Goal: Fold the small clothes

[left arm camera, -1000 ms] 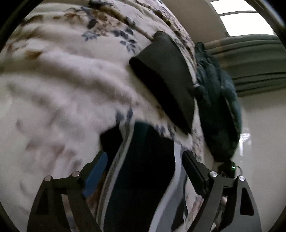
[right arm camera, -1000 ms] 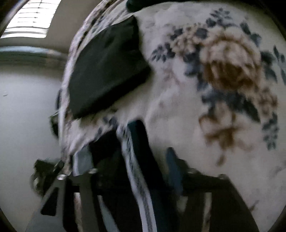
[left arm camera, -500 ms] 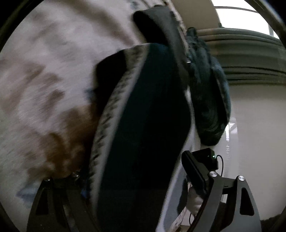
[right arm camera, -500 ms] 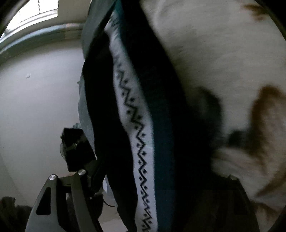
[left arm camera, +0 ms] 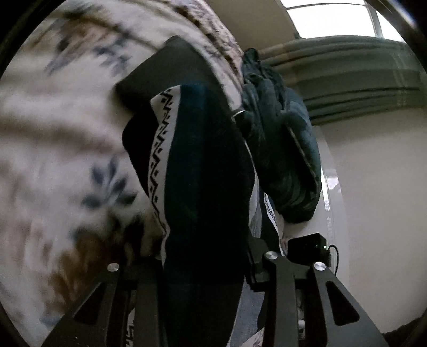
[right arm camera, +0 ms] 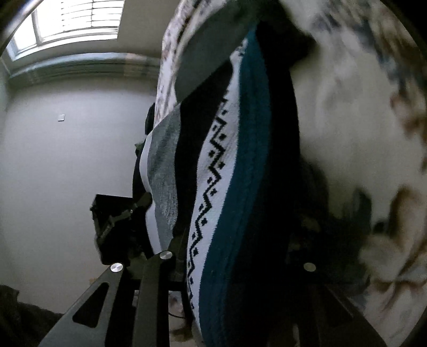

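Note:
A small knit garment (left arm camera: 202, 186), teal and black with a white zigzag band, hangs lifted over the floral bedspread (left arm camera: 53, 149). My left gripper (left arm camera: 197, 267) is shut on its edge; the cloth hides the fingertips. In the right wrist view the same garment (right arm camera: 240, 173) fills the middle, and my right gripper (right arm camera: 234, 264) is shut on it. A folded black garment (left arm camera: 170, 72) lies on the bed behind it and shows as a dark grey slab in the right wrist view (right arm camera: 210, 48).
A dark teal bundle of clothes (left arm camera: 280, 149) sits at the bed's edge. A small black device with a green light (left arm camera: 309, 251) is beside the bed. White walls, a curtain (left arm camera: 360, 74) and a window (right arm camera: 74, 18) lie beyond.
Both grippers have closed on the patterned garment and lifted it off the bedspread. It now hangs stretched between them, closer to the folded black garment.

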The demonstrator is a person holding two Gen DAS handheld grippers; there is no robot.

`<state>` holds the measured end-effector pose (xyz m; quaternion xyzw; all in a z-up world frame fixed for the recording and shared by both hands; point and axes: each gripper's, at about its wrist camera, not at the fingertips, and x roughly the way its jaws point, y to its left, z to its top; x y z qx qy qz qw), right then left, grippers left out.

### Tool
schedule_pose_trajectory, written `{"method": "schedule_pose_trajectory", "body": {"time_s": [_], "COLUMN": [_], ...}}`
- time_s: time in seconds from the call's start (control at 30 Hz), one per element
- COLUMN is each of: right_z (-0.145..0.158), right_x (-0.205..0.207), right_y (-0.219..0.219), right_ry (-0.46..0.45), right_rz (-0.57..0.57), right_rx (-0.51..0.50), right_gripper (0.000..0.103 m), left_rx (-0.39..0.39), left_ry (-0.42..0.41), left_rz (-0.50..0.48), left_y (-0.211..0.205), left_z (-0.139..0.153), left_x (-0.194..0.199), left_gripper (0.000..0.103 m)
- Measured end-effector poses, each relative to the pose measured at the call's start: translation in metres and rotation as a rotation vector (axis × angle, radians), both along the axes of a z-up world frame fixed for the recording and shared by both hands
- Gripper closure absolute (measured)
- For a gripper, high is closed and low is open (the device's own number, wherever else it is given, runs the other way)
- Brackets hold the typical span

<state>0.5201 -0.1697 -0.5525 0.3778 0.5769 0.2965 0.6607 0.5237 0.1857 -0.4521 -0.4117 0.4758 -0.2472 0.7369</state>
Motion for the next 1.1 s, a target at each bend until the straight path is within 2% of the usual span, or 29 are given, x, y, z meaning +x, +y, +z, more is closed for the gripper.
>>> {"method": "schedule_pose_trajectory", "body": {"time_s": [0.2,0.3,0.4,0.5,0.57,0.67,0.7,0.8,0.83,0.87,0.9,0.93,1.0,1.07,1.1], "right_z": [0.037,0.036,0.020,-0.008,-0.022,-0.036,-0.039,-0.037,-0.036,-0.034,-0.026,-0.021,-0.002,0.012,0.017], "right_x": [0.068,0.118,0.161,0.204,0.220,0.235,0.235,0.233,0.227,0.221,0.211,0.211,0.197,0.188,0.182], "right_y": [0.004,0.014,0.023,0.034,0.037,0.032,0.029,0.002,-0.009,-0.017,-0.021,-0.025,-0.019,-0.003,0.005], "right_ry": [-0.077,-0.108,-0.107,-0.088,-0.070,-0.044,-0.027,0.007,0.005,0.006,0.003,-0.014,-0.073,-0.121,-0.141], "right_rz": [-0.091,-0.141,-0.166,-0.165,-0.156,-0.147,-0.147,-0.173,-0.191,-0.205,-0.222,-0.239,-0.240,-0.229,-0.228], "right_rx": [0.007,0.008,-0.007,-0.058,-0.098,-0.143,-0.143,-0.180,-0.188,-0.216,-0.277,-0.324,-0.441,-0.559,-0.586], "right_gripper": [0.077,0.077,0.077,0.077,0.077,0.076,0.074,0.057,0.057,0.056,0.049,0.048,0.048,0.048,0.047], "left_rx": [0.016,0.044,0.103,0.179,0.191,0.187,0.184,0.209,0.222,0.248,0.268,0.290,0.391,0.489,0.547], "left_ry": [-0.058,-0.071,-0.070,-0.038,-0.001,0.017,0.021,0.026,0.018,0.013,0.008,-0.004,-0.038,-0.066,-0.088], "left_rz": [-0.043,-0.061,-0.082,-0.101,-0.109,-0.124,-0.135,-0.128,-0.122,-0.116,-0.106,-0.085,-0.045,-0.020,-0.013], "left_y": [0.000,0.006,0.012,0.014,0.018,0.024,0.025,0.031,0.034,0.036,0.037,0.040,0.035,0.028,0.020], "left_z": [0.039,0.042,0.030,0.004,-0.017,-0.034,-0.036,-0.028,-0.024,-0.018,-0.012,-0.005,0.007,0.011,0.012], "left_x": [0.105,0.157,0.210,0.255,0.271,0.273,0.271,0.260,0.253,0.246,0.236,0.226,0.199,0.180,0.169], "left_gripper": [0.074,0.073,0.073,0.073,0.073,0.069,0.067,0.057,0.056,0.055,0.054,0.054,0.053,0.030,0.026]}}
